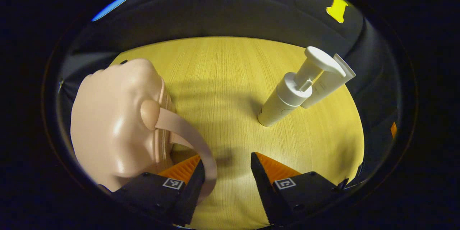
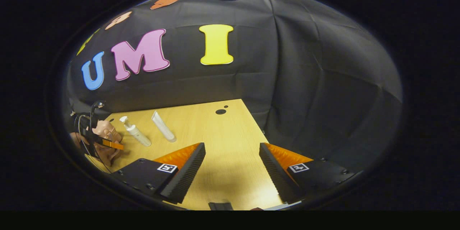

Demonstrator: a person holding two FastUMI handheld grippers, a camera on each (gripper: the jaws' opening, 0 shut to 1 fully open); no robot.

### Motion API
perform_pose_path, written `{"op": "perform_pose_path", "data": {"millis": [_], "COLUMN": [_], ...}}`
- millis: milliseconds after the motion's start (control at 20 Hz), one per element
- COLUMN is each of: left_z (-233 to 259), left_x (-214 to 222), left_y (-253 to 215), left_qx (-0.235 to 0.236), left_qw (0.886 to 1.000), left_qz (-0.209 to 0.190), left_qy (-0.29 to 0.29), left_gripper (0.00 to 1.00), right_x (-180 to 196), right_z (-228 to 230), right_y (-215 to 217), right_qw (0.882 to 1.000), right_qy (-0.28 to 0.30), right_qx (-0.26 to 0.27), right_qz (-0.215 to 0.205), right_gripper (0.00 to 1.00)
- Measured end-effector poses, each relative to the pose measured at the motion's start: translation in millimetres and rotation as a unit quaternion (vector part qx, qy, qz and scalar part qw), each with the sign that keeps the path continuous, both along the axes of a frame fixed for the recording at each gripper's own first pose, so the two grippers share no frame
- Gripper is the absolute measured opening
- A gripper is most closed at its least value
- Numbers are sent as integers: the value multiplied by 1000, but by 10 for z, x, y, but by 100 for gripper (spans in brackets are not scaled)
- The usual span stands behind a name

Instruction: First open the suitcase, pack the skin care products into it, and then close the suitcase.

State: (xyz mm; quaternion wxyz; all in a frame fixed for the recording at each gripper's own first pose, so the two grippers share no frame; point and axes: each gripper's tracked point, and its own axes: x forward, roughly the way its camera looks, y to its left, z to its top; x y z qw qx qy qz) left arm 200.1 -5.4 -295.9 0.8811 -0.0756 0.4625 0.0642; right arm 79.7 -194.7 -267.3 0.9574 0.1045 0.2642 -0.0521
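Tabletop (image 1: 222,79) of pale wood grain runs up to the black cloth wall (image 2: 305,79) at the back and side of the booth. On the table's left side, in the left gripper view, stands a small peach-pink suitcase (image 1: 111,125), shut, glossy, with a zip along its edge and a soft strap handle (image 1: 190,140) looping off a round knob toward the camera. That strap hangs down against the left gripper's (image 1: 226,170) own left finger, while the other finger stands clear of it, so the jaws are spread and pinch nothing. Well to the right of the suitcase stand the two skin care products, touching or nearly so: a white pump bottle (image 1: 284,100) and, just behind it, a white tube (image 1: 329,82). In the right gripper view, the right gripper (image 2: 231,165) hovers over bare table, its fingers wide apart with nothing between them. Far left there, the left gripper shows beside the suitcase.
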Motion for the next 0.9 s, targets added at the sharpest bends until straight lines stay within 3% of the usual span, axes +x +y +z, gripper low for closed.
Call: {"op": "perform_pose_path", "data": {"millis": [100, 150, 200, 250, 300, 600, 900], "left_z": [55, 99, 161, 250, 340, 1020, 2078], "left_x": [-18, -15, -37, -57, -85, -360, -804], "left_y": [121, 83, 71, 70, 94, 242, 959], "left_qx": [19, 11, 4, 1, 2, -35, -23], "left_qw": [1000, 1000, 1000, 1000, 1000, 998, 996], "left_qz": [6, -2, -16, -26, -31, -52, -58], "left_qy": [2, 3, 6, 5, 1, -25, -65], "left_gripper": [45, 19, 19, 16, 16, 14, 14], "right_x": [-44, -68, -88, -100, -102, -39, 192], "right_z": [30, 39, 48, 78, 103, 208, 312], "right_y": [-11, -7, 8, 33, 78, 436, 1072], "right_qw": [1000, 1000, 1000, 999, 999, 1000, 999], "right_qy": [2, 5, 7, 5, 5, -6, -14], "right_qx": [3, 4, 5, 7, 9, 10, 38], "right_qz": [-16, -22, -28, -33, -36, -29, 3], "right_gripper": [96, 95, 96, 89, 98, 99, 98]}}
